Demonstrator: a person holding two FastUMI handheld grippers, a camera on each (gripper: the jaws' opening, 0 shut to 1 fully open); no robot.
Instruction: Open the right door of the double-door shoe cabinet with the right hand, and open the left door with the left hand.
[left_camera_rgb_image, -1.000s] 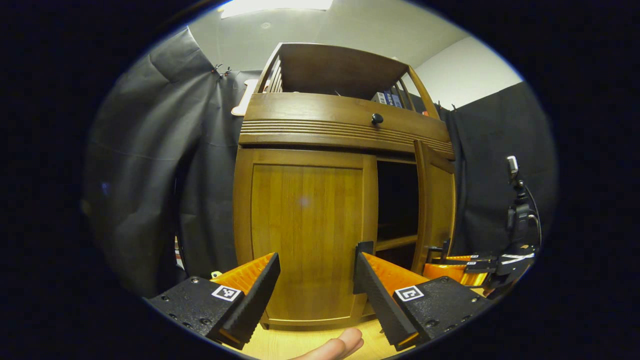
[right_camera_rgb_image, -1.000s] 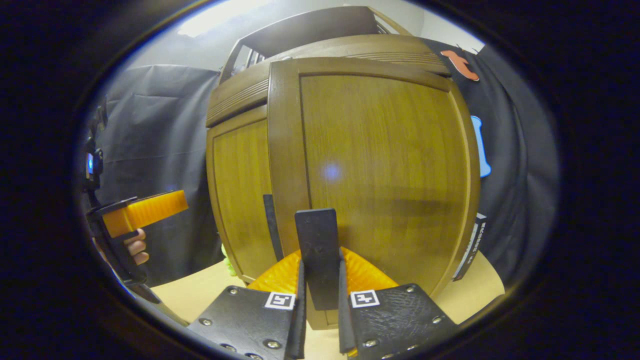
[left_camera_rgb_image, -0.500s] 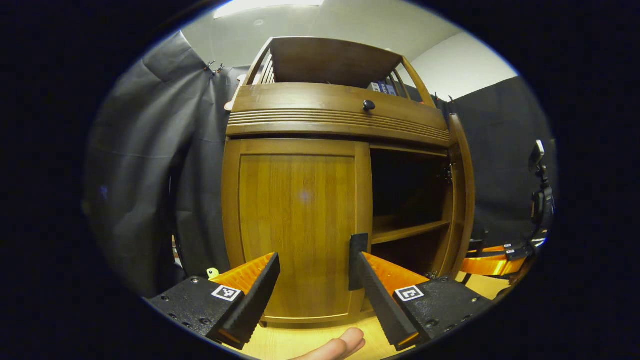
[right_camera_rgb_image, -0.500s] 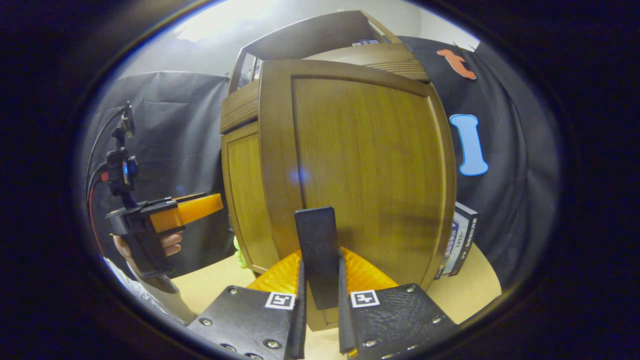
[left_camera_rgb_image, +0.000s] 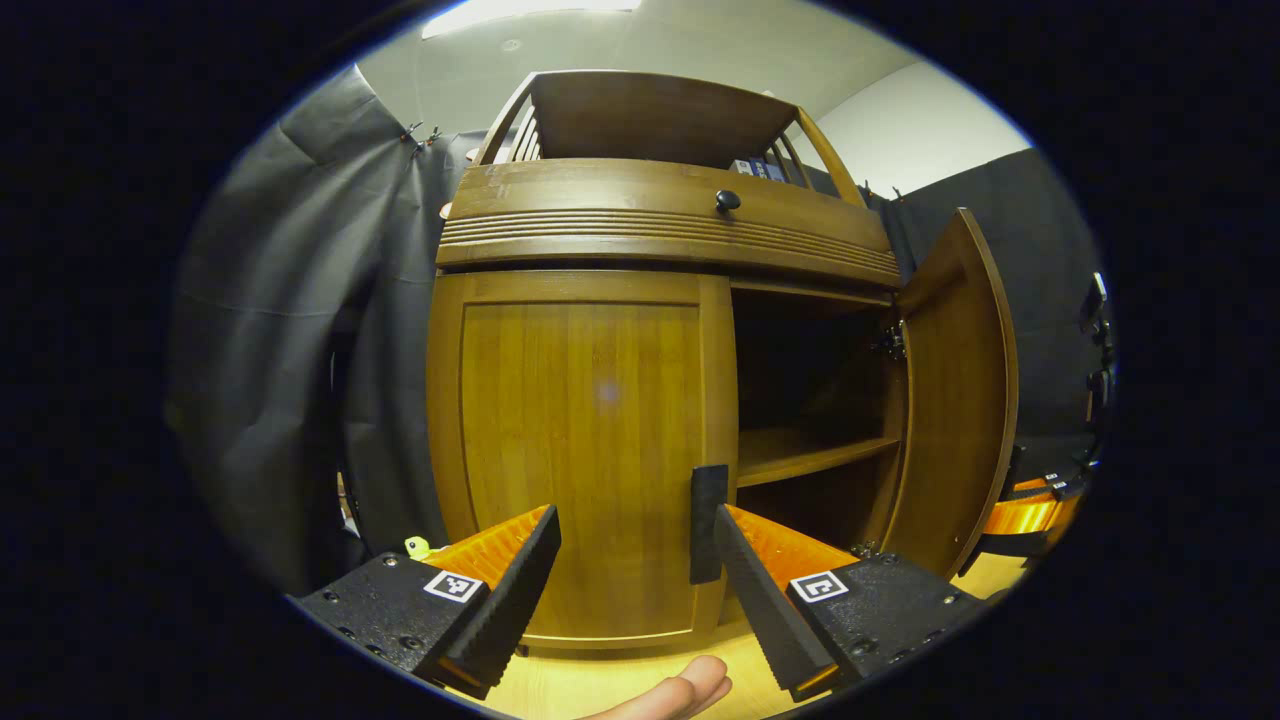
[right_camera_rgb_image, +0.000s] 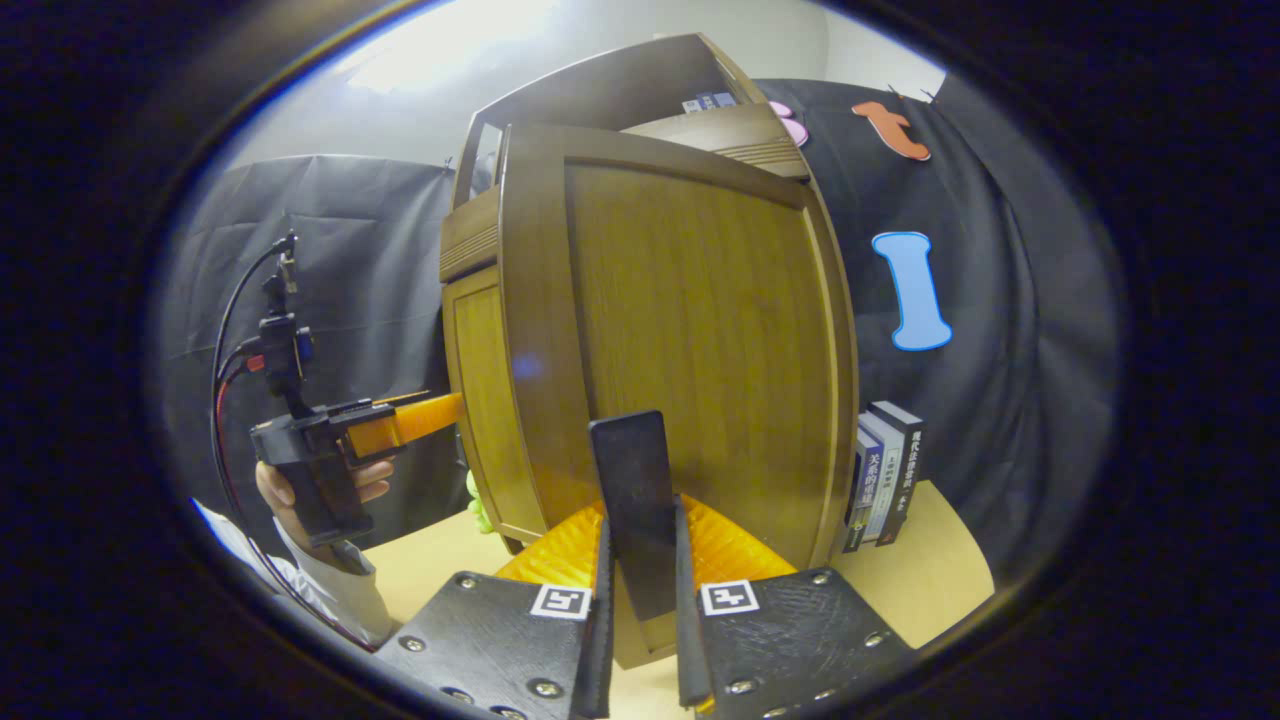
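Observation:
The wooden shoe cabinet (left_camera_rgb_image: 660, 225) stands close ahead. Its left door (left_camera_rgb_image: 580, 440) is closed, with a black handle tab (left_camera_rgb_image: 709, 522) on its inner edge. My left gripper (left_camera_rgb_image: 635, 525) is open just before that door, the tab beside its right-hand finger. The right door (left_camera_rgb_image: 955, 400) stands swung wide, baring a dark inside with a shelf (left_camera_rgb_image: 815, 455). My right gripper (right_camera_rgb_image: 640, 530) is shut on the right door's black handle (right_camera_rgb_image: 632, 480), the right door (right_camera_rgb_image: 690, 340) right in front of it. The left gripper (right_camera_rgb_image: 400, 425) shows farther off, held by a hand (right_camera_rgb_image: 320, 490).
A drawer with a black knob (left_camera_rgb_image: 727, 200) runs above the doors. Books (right_camera_rgb_image: 880, 480) stand on the tabletop (right_camera_rgb_image: 930, 570) beside the cabinet. A small green object (right_camera_rgb_image: 478, 505) lies by the cabinet's foot. A fingertip (left_camera_rgb_image: 680, 692) shows at the bottom edge.
The right door has swung from slightly ajar to wide open, with my right gripper still shut on its handle. My left gripper stayed open and edged closer to the left door.

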